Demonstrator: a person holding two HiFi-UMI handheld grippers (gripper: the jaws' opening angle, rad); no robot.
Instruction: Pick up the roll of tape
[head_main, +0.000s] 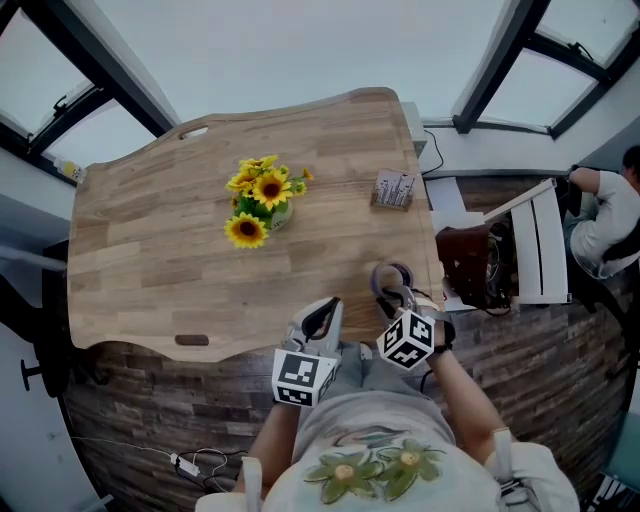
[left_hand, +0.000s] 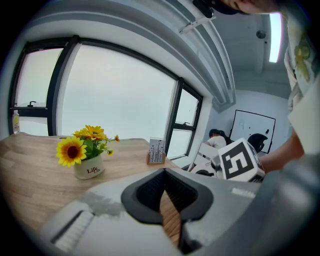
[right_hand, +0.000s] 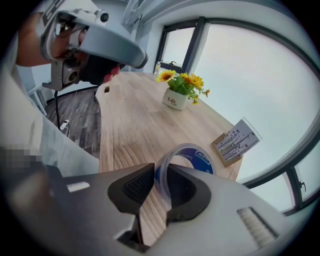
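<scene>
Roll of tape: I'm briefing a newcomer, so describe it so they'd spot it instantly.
On the wooden table, look at the near right edge. The roll of tape is pinched in the right gripper's jaws: the only ring there, clear with a blue lining.

There is one desk (head_main: 150, 260). Three things are on or over it:

- One pot of sunflowers (head_main: 260, 205) near its middle, the blooms too bunched to count.
- One card stand (head_main: 393, 189) toward its far right corner.
- One roll of tape (head_main: 392, 277) by its near right edge.

Two grippers show at the near edge, the left hand-held gripper (head_main: 318, 322) and the right hand-held gripper (head_main: 398, 300). Each bears one marker cube (head_main: 303, 378), two in all.
</scene>
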